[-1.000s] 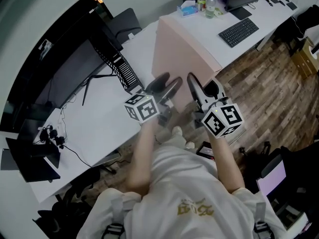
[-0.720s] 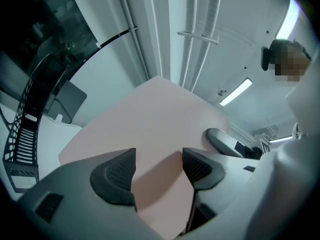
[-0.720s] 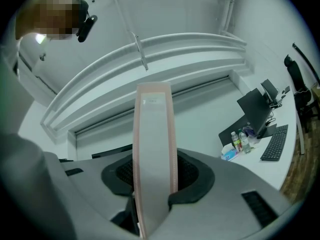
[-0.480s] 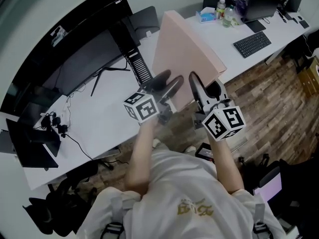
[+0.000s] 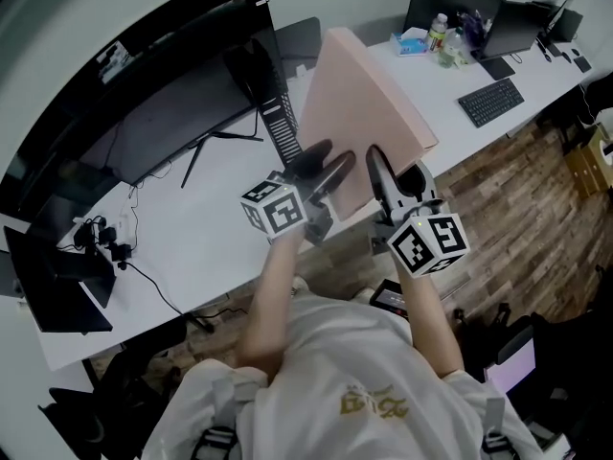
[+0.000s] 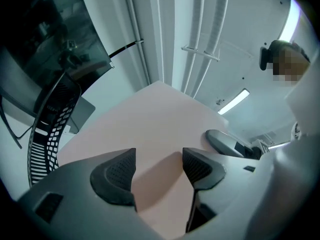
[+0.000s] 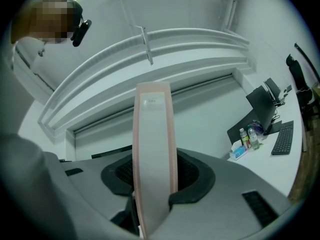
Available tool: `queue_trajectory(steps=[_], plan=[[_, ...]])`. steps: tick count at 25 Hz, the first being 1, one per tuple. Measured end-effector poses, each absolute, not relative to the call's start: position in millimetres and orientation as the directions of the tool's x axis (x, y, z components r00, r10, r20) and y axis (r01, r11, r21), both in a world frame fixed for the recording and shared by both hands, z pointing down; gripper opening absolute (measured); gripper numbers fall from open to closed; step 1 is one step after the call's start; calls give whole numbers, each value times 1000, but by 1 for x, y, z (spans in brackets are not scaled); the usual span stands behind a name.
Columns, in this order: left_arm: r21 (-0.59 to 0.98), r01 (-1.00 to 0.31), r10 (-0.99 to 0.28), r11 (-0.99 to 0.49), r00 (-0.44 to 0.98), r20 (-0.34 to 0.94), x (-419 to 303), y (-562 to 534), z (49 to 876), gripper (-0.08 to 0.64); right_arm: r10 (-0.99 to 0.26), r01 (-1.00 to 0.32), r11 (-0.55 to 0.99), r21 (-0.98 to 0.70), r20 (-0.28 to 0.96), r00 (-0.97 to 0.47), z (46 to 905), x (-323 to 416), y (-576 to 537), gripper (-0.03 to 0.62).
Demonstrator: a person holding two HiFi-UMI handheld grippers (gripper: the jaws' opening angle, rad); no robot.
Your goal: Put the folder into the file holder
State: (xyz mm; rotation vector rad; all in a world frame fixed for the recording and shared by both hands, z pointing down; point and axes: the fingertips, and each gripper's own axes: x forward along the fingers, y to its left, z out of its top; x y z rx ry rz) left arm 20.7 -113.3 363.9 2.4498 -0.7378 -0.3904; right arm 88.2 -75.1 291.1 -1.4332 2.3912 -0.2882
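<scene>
A large pink folder (image 5: pixel 369 89) stands on edge, raised over the white desk (image 5: pixel 192 242). My right gripper (image 5: pixel 393 166) is shut on the folder's spine (image 7: pixel 152 124), which rises upright between the pads in the right gripper view (image 7: pixel 152 171). My left gripper (image 5: pixel 326 161) is open with its jaws spread. The folder's flat pink face (image 6: pixel 150 119) fills the space beyond its jaws in the left gripper view (image 6: pixel 157 166), and neither pad presses on it. The black mesh file holder (image 5: pixel 278 113) stands on the desk just left of the folder, and its mesh (image 6: pixel 47 129) shows at the left edge.
A dark monitor (image 5: pixel 163 113) stands left of the holder, with cables (image 5: pixel 105 242) trailing over the desk. On the far desk are a keyboard (image 5: pixel 491 102) and bottles (image 5: pixel 445 38). An office chair (image 5: pixel 302 36) sits behind. Wooden floor (image 5: pixel 508 218) lies to the right.
Both grippers have carried the folder upward and toward the desk. The file holder and monitor now sit closer beside the folder's left edge. Neither gripper's jaws look different.
</scene>
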Motion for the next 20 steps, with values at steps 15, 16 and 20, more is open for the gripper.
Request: queue_trajectory(steps=[15,16,20], plan=[[605,-350,-541,-715,825,-161,-34,-135,365,294,-897,-838,442,-319,-167,-410,293,29,-91,170],[608,-340,-535,-717,828,-167,-37,-135,366,293,-897,-843,443,-306,-165,-411,294,25,-92,170],[619,-318,-526,-718,831,-183,-52,-141,369,293,-897,-851,442,-284,-161,-412,296,8,-96,170]])
